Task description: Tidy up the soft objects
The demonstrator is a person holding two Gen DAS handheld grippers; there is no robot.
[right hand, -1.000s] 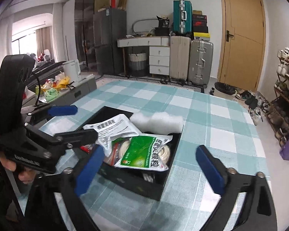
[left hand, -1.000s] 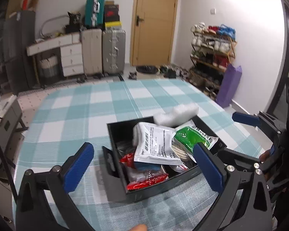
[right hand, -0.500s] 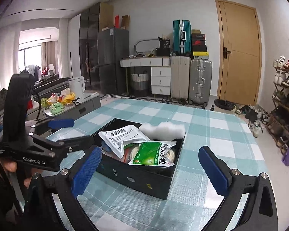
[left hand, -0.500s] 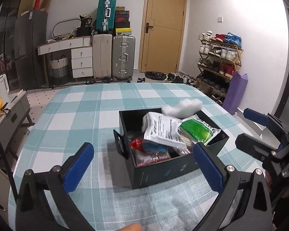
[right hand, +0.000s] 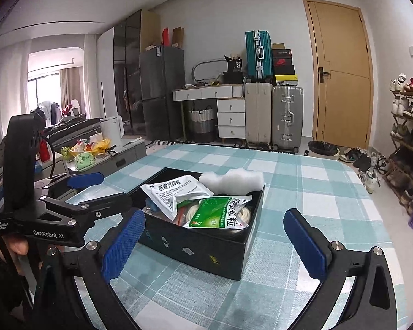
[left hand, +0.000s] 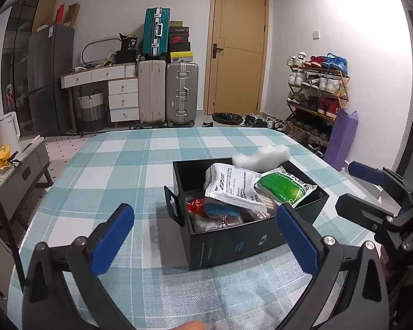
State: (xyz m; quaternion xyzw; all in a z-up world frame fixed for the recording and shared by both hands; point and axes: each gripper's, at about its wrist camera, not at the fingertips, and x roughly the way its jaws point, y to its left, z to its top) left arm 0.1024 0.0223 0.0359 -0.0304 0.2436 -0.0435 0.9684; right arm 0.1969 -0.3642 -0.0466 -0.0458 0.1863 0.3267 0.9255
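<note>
Your left gripper [left hand: 203,239] is wide open and holds nothing. Your right gripper [right hand: 214,244] is wide open and empty too. Both have pulled back and up since a moment ago, so the black box [left hand: 250,243] now looks smaller and farther from the blue pads. You can now see the box's front wall; before, you looked down into it.

The box sits on the checked tablecloth [left hand: 118,170], just past your fingertips. The soft things lie inside it. A white packet [right hand: 176,192] with Chinese writing leans on top, and a green packet [right hand: 220,213] with big Chinese letters lies beside it. A white fluffy wad [right hand: 231,178] rests at the far end of the box.

The left gripper's side reads "GenRobot.AI". Far back, a shoe box [right hand: 282,63] has a red Nike mark.
</note>
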